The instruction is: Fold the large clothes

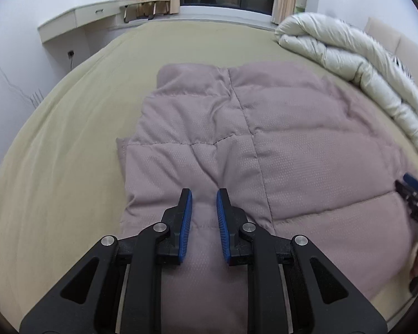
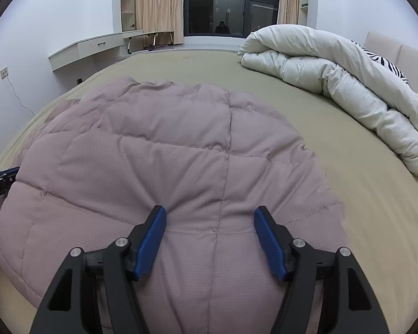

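Observation:
A mauve quilted jacket [image 1: 292, 139] lies spread on the bed, puffed up and creased. In the left wrist view my left gripper [image 1: 204, 194] is nearly closed, its blue pads pinching a ridge of the jacket's near edge. In the right wrist view the jacket [image 2: 167, 153] fills the foreground. My right gripper [image 2: 210, 211] stands open over it, with fabric between the wide-apart pads but not pressed. The right gripper [image 1: 415, 194] also shows at the right edge of the left wrist view, with part of a hand below it. The left gripper [image 2: 0, 178] peeks in at the left edge of the right wrist view.
The bed sheet [image 1: 55, 167] is olive. A rolled white duvet [image 2: 334, 78] lies along the right side by the beige headboard [image 2: 398, 53], over a zebra-print pillow. A wall-mounted desk [image 2: 92, 47], curtains and a dark window stand beyond the bed's far edge.

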The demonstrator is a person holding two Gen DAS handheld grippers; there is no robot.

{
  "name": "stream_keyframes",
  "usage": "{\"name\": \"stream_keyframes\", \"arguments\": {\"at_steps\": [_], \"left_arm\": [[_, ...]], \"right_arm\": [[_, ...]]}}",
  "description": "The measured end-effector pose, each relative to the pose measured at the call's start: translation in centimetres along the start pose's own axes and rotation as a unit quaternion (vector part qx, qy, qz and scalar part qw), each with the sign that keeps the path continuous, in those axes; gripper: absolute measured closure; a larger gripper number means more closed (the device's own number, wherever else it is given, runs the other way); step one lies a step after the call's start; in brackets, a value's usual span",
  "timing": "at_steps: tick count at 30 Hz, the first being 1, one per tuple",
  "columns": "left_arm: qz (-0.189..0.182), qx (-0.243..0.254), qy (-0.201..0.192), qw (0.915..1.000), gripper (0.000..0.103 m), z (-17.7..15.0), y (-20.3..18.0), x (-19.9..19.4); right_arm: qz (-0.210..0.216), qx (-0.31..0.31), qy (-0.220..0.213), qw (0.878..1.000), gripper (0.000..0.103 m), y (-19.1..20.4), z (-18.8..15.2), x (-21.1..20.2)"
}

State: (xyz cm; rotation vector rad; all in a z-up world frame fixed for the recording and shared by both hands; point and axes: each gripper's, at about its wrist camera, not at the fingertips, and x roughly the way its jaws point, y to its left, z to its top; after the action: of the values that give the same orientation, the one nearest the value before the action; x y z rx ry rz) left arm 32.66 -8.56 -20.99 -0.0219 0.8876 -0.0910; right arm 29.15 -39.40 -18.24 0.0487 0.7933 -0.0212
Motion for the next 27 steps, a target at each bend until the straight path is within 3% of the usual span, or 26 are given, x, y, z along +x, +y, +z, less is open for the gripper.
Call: {"name": "stream_keyframes", "arguments": {"at_steps": [2,3,5,6,7,10,13,15,17,18,21,25,27], "left_arm": [[-0.003,-0.01,-0.012,0.9999,0.085,0.0,0.9,-2.1],[0.0,-0.015,-0.02,0.9997,0.085,0.0,1.7,-3.1],[-0.003,-0.034,-0.024,0.9992,0.071,-0.1,3.6,-4.1],[-0.011,-0.053,-0.017,0.9984,0.036,0.0,5.0,-4.2],[-0.015,-0.069,-0.013,0.9974,0.014,-0.1,6.1,-4.2],[-0.057,-0.127,0.003,0.9902,0.014,0.0,9.7,-3.6],[-0.124,-0.198,0.061,0.9703,0.014,-0.5,12.8,-1.1],[-0.165,-0.218,0.087,0.9578,0.014,-1.2,13.8,0.5],[-0.197,-0.238,0.103,0.9456,0.015,-1.5,14.3,1.9],[-0.212,-0.243,0.109,0.9403,0.015,-1.5,14.4,2.5],[-0.239,-0.255,0.127,0.9284,0.015,-1.1,14.9,4.8],[-0.277,-0.303,0.134,0.9021,0.015,-0.3,16.4,7.5],[-0.29,-0.312,0.136,0.8944,0.015,0.5,16.7,8.7]], "right_arm": [[0.017,0.024,0.008,1.0,0.028,-1.2,0.5,-1.6],[0.023,0.038,0.001,0.999,0.018,-1.9,0.4,-2.6],[0.029,0.068,-0.024,0.997,0.003,-3.9,0.2,-4.6],[0.031,0.08,-0.036,0.996,0.0,-4.9,0.1,-5.3],[0.034,0.094,-0.044,0.994,0.0,-6.1,0.1,-5.8],[0.066,0.14,-0.022,0.988,0.0,-10.0,0.4,-5.3],[0.134,0.201,0.003,0.97,0.0,-13.7,0.6,-3.4],[0.162,0.255,0.043,0.952,0.009,-16.2,0.3,-0.9],[0.217,0.297,0.091,0.926,0.019,-17.4,-0.6,1.8],[0.23,0.306,0.111,0.917,0.025,-17.6,-0.9,3.0],[0.276,0.303,0.136,0.902,0.025,-17.1,-1.3,5.3],[0.326,0.309,0.146,0.881,0.024,-16.6,-1.1,7.3],[0.345,0.31,0.145,0.874,0.025,-16.6,-1.0,7.8]]}}
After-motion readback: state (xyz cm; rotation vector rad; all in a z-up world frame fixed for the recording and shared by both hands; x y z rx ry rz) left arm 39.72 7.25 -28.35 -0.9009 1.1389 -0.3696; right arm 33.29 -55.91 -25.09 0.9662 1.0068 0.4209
